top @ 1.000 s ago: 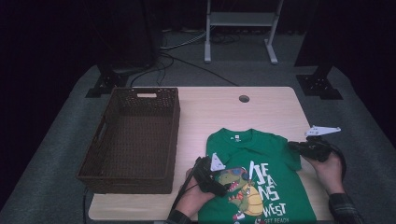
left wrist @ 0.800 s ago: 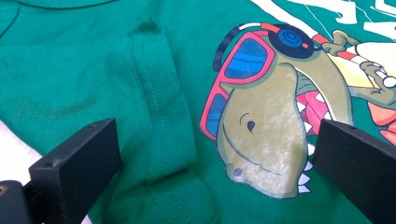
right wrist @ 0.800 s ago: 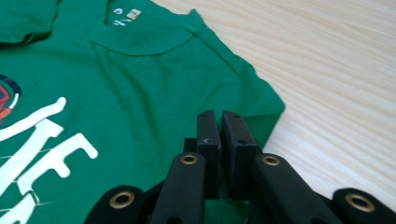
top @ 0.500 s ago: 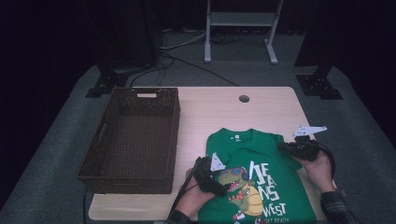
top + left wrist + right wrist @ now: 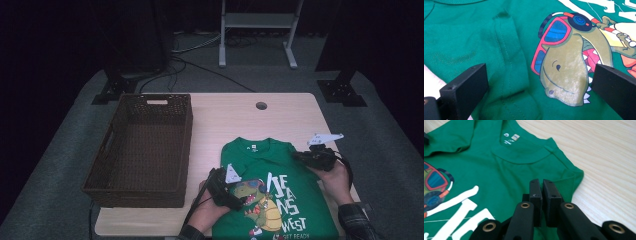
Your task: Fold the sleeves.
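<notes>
Jaws of the left gripper stood wide over the green shirt, gripping nothing. Right gripper jaws were closed on the shirt's folded sleeve.

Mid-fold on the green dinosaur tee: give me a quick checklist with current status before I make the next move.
1. Right claw shut at the shirt's folded-in sleeve edge: ok; whether cloth is pinched between its jaws: cannot tell.
2. Left claw open over the dinosaur print, jaws apart: ok.
3. Green T-shirt face up, collar pointing away from the person: ok.
4. Wicker basket left of the shirt, ready to receive it: ok.
5. Shirt hem fully on the table: cannot tell, since it is cut off at the high view's bottom edge.
</notes>
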`<action>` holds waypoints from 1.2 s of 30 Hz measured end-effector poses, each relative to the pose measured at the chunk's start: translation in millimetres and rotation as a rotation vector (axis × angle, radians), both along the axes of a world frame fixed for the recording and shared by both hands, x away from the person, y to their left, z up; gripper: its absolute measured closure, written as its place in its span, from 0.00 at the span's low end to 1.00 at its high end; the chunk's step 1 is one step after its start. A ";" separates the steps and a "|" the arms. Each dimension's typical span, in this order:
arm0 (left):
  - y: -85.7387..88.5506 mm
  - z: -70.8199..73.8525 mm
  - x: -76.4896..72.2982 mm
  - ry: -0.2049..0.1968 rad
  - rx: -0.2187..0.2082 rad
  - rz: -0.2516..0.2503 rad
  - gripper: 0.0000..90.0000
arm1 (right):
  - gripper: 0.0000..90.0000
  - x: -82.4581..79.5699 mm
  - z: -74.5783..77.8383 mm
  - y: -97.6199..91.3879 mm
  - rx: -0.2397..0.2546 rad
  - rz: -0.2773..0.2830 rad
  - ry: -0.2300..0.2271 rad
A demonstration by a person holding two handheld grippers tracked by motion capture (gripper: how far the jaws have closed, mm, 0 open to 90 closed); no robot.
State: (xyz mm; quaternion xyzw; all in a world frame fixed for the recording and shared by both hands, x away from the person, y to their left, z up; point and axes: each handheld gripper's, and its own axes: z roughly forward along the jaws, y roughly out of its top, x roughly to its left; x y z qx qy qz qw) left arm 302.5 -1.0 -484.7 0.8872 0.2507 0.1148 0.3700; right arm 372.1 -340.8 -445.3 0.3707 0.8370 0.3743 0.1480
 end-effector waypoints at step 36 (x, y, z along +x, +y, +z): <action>0.0 0.0 0.0 0.000 0.000 0.000 0.00 | 0.54 5.8 -8.6 28.1 0.036 0.054 0.017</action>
